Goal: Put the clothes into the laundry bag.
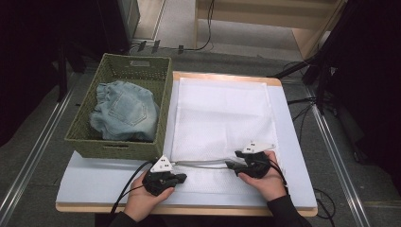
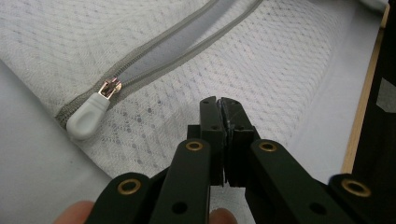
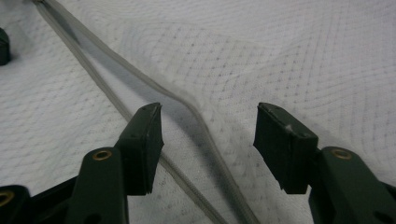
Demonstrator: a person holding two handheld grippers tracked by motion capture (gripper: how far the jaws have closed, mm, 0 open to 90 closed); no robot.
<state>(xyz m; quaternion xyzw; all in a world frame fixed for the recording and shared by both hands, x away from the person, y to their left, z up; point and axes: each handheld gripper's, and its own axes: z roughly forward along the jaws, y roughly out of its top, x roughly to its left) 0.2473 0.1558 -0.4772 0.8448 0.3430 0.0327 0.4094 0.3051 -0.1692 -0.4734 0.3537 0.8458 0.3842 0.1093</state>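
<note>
Left tool [image 1: 176, 178] sits at the near-left of the counter [image 1: 94, 182], jaws pressed together w/ nothing between them; in the left gripper view I see the two black tips [image 2: 219, 105] meeting just over the white mesh laundry bag [image 1: 220, 118], w/ the grey zipper pull [image 2: 88, 119] lying a bit off to their left, not touched. Right tool [image 1: 231, 165] is at the near-right end of the bag's opening, jaws apart and gripping nothing; in the right gripper view [image 3: 208, 126] the pads stand either side of the grey zipper tape [image 3: 196, 121], which runs diagonally btwn them w/o contact that I can make out. The zipper [image 1: 203, 163] is partly undone: the two tape edges spread apart along the bag's near edge, btwn my two tools, and the slider sits near the left end. The bag lies flat across the middle of the counter on its pale blue-grey cover, long side running away from me, far edge close to the counter's far rim. To its left, touching or just beside the bag's edge, is a green woven basket [image 1: 163, 109] holding crumpled light-blue denim jeans [image 1: 125, 113], a back pocket facing up. My left hand [image 1: 144, 201] and right hand [image 1: 267, 182] each wrap a tool from the near side, cables [image 1: 125, 187] trailing off toward the counter's near edge.
</note>
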